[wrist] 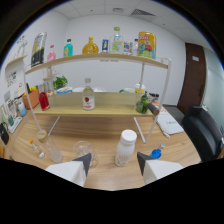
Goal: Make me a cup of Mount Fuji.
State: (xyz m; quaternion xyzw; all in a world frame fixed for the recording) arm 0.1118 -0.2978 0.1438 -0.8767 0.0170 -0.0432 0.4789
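The hand-held gripper (114, 161) hovers low over the pale wooden counter (105, 175) with its two white fingers spread wide and nothing clasped. Standing on the counter between them, slightly nearer the right one, is a white plastic bottle with a round white cap (125, 147), a gap on either side of it. Just beyond the left finger a clear stemless glass (83, 149) sits on the counter, and further left there is a smaller clear glass (55, 154) beside a short tumbler holding something yellowish (41, 136). Near the right finger lies a small blue object (157, 151), too small to make out.

Behind all this rises a two-tier wooden shelf (100, 111). On its lower board stand a clear bottle with a red label (88, 95), a red bottle (44, 101) and a dark green bottle (144, 104). The top board carries a row of colourful bottles and cartons, among them a squat yellow bottle (90, 46).
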